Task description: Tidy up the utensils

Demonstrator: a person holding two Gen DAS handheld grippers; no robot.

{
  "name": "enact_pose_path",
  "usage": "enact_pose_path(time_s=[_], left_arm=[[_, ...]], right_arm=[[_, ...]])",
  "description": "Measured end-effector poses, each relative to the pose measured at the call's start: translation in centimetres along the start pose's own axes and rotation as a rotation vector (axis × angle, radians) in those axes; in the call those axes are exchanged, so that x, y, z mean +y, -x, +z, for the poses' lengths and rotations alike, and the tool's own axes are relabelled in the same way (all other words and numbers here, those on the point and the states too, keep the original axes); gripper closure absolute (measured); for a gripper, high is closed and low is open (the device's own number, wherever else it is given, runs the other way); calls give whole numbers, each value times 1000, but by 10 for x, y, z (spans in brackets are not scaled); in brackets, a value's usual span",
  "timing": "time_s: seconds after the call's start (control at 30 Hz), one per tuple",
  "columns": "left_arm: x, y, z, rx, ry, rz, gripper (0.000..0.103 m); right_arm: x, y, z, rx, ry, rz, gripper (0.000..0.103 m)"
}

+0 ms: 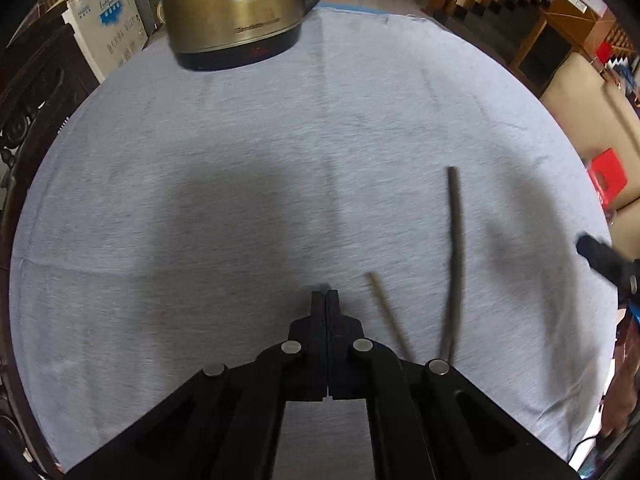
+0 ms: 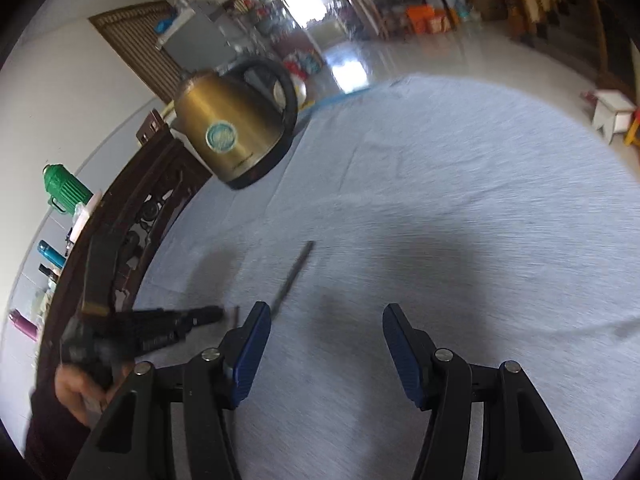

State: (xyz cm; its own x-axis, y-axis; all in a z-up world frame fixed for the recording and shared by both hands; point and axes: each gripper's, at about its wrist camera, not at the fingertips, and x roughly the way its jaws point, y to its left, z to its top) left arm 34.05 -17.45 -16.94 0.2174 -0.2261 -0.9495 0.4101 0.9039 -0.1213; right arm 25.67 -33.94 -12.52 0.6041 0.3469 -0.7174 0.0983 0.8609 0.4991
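Two chopsticks lie on the grey cloth. The dark chopstick (image 1: 456,248) is longer in view, and the lighter brown chopstick (image 1: 386,312) lies just right of my left gripper (image 1: 326,294). That gripper is shut with nothing between its fingers and points steeply down at the cloth. In the right wrist view my right gripper (image 2: 326,320) stands open over bare cloth. The dark chopstick (image 2: 294,276) runs up from beside its left blue pad. My left gripper (image 2: 218,313) comes in from the left there, with a short chopstick end (image 2: 237,316) at its tip.
A brass-coloured electric kettle (image 1: 236,12) (image 2: 236,132) stands at the far side of the round table (image 1: 160,160). A dark carved chair back (image 2: 132,216) borders the table's left edge. A person's hand (image 2: 76,392) holds the left gripper. One right gripper finger (image 1: 596,256) shows at the right edge.
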Motion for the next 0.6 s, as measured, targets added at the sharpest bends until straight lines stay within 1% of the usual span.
enact_pose_path(time_s=[0.07,0.13,0.2,0.27,0.33,0.37,0.4,0.47,0.5,0.53,0.57,0.6], left_arm=[[13,-1,0,18,72,-87,103],[21,1,1,21,134,-170,103],[25,6,2,7,147,-186,103],[27,7,4,13,174,-219,103],[30,9,4,14,187,-224,103],[28,7,6,15,189,-221,103],[39,11,0,19,191,-221,102],[44,10,-1,31,198,-220,102],[45,7,0,32,201,-216,102],[45,6,0,32,202,-212,102],[46,6,0,33,203,-209,102],[50,11,-6,33,206,-206,101]], right_arm=[[4,-20,11,49,-51,44,41],[8,-42,24,91,-106,42,41],[15,-61,34,127,-108,17,41],[20,-75,41,140,-105,-13,41],[28,-91,46,176,-70,-61,43],[31,-98,48,186,-63,-81,49],[35,-106,48,199,-47,-110,50],[46,-112,49,186,19,-170,61],[52,-116,47,188,51,-199,63],[57,-118,45,181,78,-229,70],[61,-119,42,175,108,-256,82],[68,-122,38,173,166,-296,89]])
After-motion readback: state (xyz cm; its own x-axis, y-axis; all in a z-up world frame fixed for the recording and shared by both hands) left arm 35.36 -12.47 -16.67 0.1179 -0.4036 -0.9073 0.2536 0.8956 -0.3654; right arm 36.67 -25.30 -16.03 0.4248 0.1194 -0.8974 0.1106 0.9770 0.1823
